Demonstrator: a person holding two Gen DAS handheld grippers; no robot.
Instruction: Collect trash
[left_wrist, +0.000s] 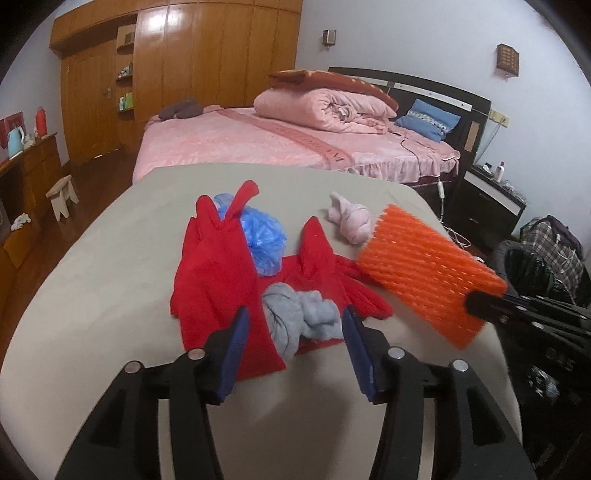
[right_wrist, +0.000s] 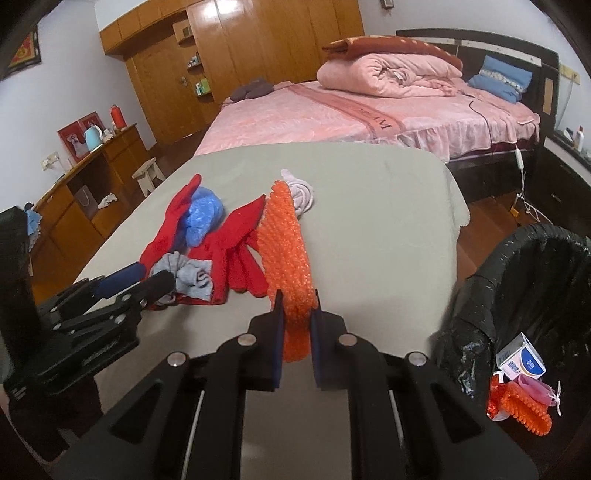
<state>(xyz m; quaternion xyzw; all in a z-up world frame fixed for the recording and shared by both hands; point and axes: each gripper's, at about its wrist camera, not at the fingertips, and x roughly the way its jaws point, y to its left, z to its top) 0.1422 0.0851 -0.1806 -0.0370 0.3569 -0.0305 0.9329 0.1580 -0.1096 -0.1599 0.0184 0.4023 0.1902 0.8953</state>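
Observation:
My right gripper (right_wrist: 297, 314) is shut on an orange foam net sleeve (right_wrist: 284, 251), held above the grey table (right_wrist: 369, 229); the sleeve also shows in the left wrist view (left_wrist: 424, 269). My left gripper (left_wrist: 293, 325) is open and empty, its blue pads either side of a grey balled sock (left_wrist: 299, 317) that lies on red gloves (left_wrist: 214, 273). A crumpled blue plastic bag (left_wrist: 262, 236) and a pink balled sock (left_wrist: 351, 221) lie further back. A bin with a black liner (right_wrist: 535, 280) stands right of the table.
The bin holds a small white box (right_wrist: 521, 362), another orange net (right_wrist: 524, 410) and a pink wrapper. A bed with pink covers (right_wrist: 332, 114) stands behind the table. A wooden cabinet (right_wrist: 85, 192) and a small stool (right_wrist: 147, 177) are to the left.

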